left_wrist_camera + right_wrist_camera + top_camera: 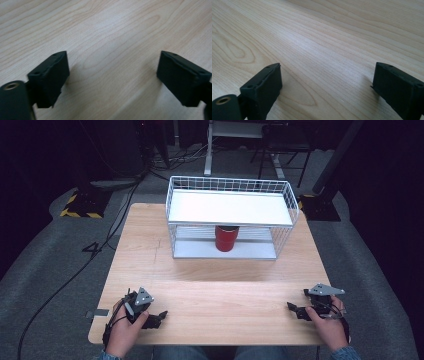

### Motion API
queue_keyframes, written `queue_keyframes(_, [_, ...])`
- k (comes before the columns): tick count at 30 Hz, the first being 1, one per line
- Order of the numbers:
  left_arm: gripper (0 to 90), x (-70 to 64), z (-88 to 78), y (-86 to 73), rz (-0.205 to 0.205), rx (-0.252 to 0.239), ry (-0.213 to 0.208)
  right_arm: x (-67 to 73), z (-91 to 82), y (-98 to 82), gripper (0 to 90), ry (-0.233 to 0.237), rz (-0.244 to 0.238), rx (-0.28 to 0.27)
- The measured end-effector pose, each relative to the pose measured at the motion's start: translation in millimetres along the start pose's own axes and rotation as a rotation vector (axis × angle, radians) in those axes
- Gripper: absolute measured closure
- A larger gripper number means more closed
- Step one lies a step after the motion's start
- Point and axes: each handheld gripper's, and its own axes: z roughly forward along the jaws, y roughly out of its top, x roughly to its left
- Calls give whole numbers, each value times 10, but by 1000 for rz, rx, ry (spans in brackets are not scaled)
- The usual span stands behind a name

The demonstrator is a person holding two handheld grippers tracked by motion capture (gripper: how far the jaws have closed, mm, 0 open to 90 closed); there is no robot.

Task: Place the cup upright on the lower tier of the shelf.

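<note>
Left claw [159,316] open, resting on desk [210,285] near edge. Red can [226,238] stands on the wire rack's [285,195] lower shelf, well apart. Right claw [293,307] open. My worry: low shelf clearance; a high reach may strike the rack.

Table [210,290] bare wood between near edge and wire rack [231,217]. Rack's white upper shelf [227,207] roofs the lower tier; front side open, mesh at the ends. Red can [226,238] stands mid lower tier, free gaps either side.
</note>
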Motion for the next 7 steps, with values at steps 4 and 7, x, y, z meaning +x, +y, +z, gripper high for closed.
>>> queue_keyframes(4, [32, -9, 17, 9, -8, 6, 10, 0, 0, 0, 88, 0, 0, 0])
queue_keyframes(7, [1, -12, 33, 21, -13, 10, 11, 0, -1, 0, 88, 0, 0, 1])
